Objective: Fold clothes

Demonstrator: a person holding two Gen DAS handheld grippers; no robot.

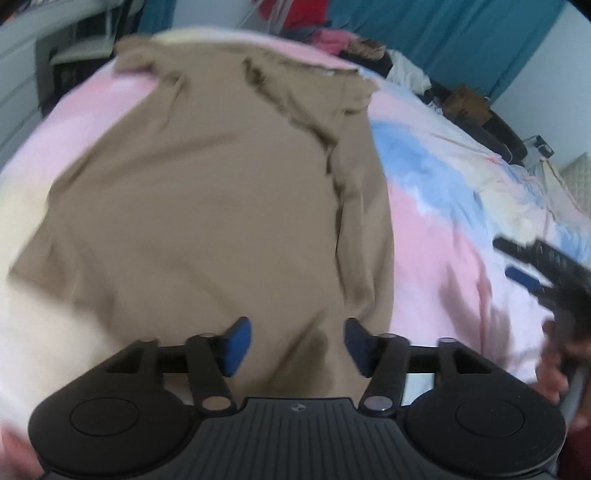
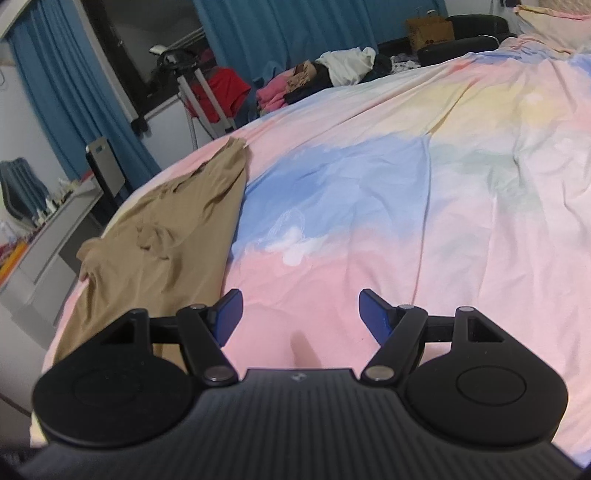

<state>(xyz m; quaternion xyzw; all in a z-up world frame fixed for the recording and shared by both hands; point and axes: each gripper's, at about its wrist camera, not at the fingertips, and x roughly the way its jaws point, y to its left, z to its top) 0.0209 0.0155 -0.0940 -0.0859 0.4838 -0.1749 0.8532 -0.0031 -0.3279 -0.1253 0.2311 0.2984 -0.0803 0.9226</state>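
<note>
A tan garment (image 1: 207, 206) lies spread flat on the pastel bedsheet (image 1: 436, 229), with one side folded over along a dark crease. My left gripper (image 1: 297, 347) hovers open just above its near edge, nothing between the blue pads. The other gripper shows at the far right of the left wrist view as a blurred black shape with a blue pad (image 1: 524, 278). In the right wrist view my right gripper (image 2: 301, 315) stands open over bare pink sheet (image 2: 369, 240), empty, and the tan garment (image 2: 166, 236) lies apart to its left.
A pile of mixed clothes (image 2: 332, 77) sits at the bed's far edge, with a cardboard box (image 2: 430, 31) behind it. Blue curtains (image 2: 258, 33), a drying rack with a red item (image 2: 221, 92) and a grey desk (image 2: 48, 236) stand beyond the bed. A hand (image 1: 554, 373) shows at the right.
</note>
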